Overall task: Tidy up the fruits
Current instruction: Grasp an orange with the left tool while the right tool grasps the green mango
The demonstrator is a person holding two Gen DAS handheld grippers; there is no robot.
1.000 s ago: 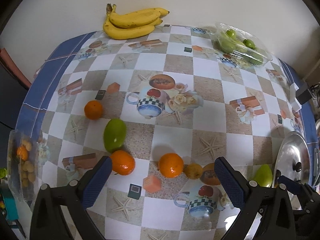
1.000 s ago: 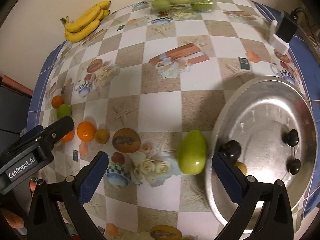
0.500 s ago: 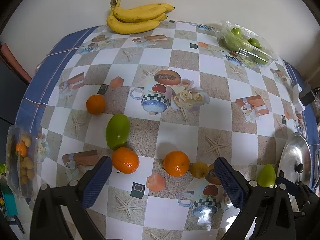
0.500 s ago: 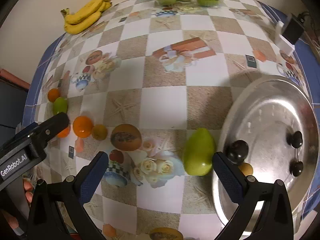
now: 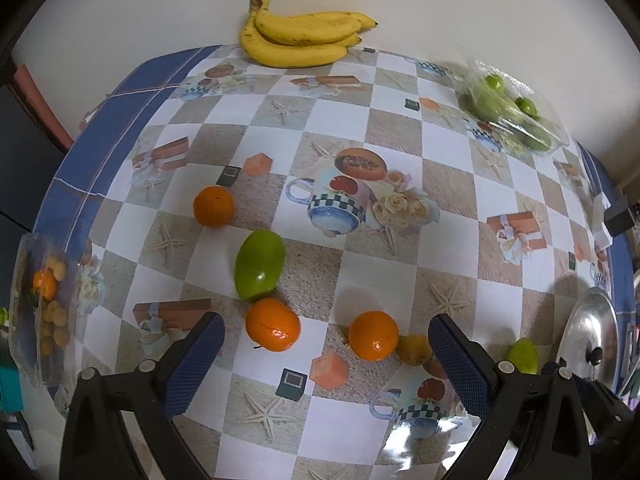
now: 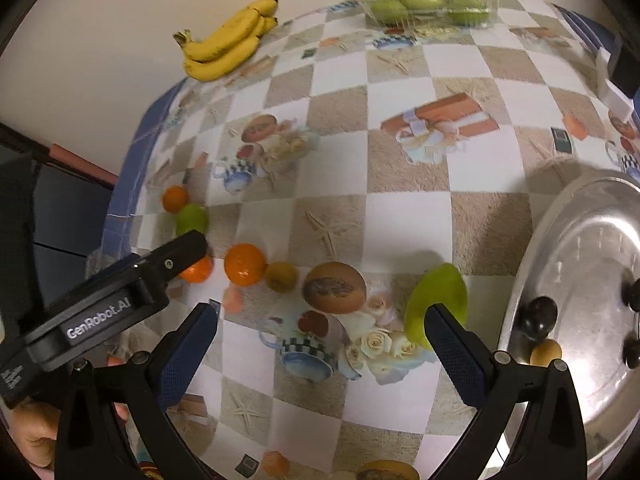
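Observation:
My left gripper (image 5: 326, 356) is open above the table's near edge, empty. Between and just beyond its fingers lie two oranges (image 5: 273, 324) (image 5: 373, 335) and a small yellow fruit (image 5: 414, 349). A green mango (image 5: 259, 265) and a third orange (image 5: 213, 205) lie farther back left. My right gripper (image 6: 320, 340) is open and empty too. A second green mango (image 6: 438, 298) lies by its right finger, beside the steel tray (image 6: 576, 240). The tray holds dark round fruits (image 6: 538, 316) and a tan one (image 6: 545, 351). Bananas (image 5: 304, 40) lie at the far edge.
A clear plastic box of green fruits (image 5: 516, 116) sits at the far right corner. Another clear pack with small fruits (image 5: 44, 304) lies at the left edge. A hand (image 6: 36, 436) holds the left gripper body (image 6: 108, 308). A dark block (image 5: 618, 218) stands at the right edge.
Both grippers have drawn nearer the table and shifted slightly; the fruits appear larger. No fruit has moved, and both grippers stay open.

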